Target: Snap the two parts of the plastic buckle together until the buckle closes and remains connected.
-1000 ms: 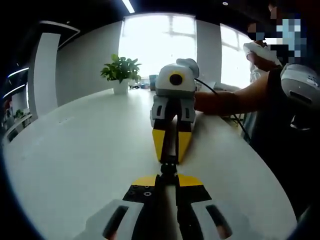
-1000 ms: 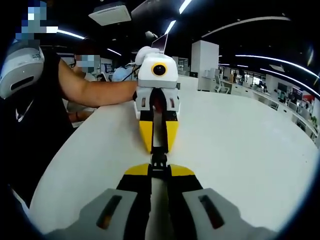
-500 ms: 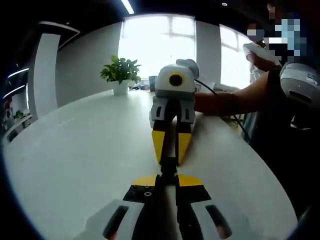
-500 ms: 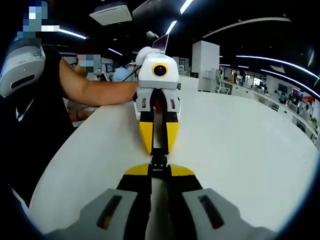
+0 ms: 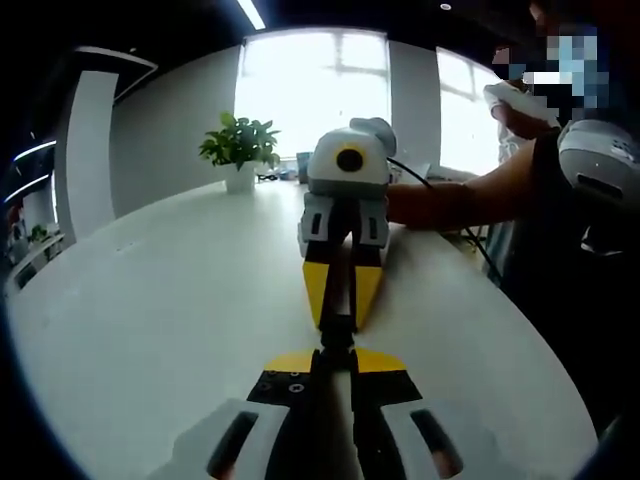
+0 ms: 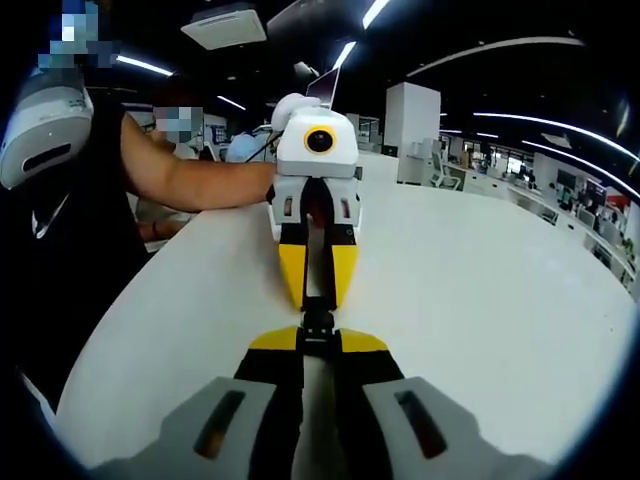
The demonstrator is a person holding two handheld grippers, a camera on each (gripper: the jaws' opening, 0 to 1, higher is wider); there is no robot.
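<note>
Black buckle (image 5: 337, 335) (image 6: 318, 322) mostly hidden between both grippers' closed jaws.

Potted plant (image 5: 240, 150) on white table (image 5: 160, 300), far edge.

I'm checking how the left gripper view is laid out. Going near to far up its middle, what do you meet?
left gripper → black buckle held between the two grippers → right gripper pointing back at the camera → potted plant at the table's far edge → bright window.
</note>
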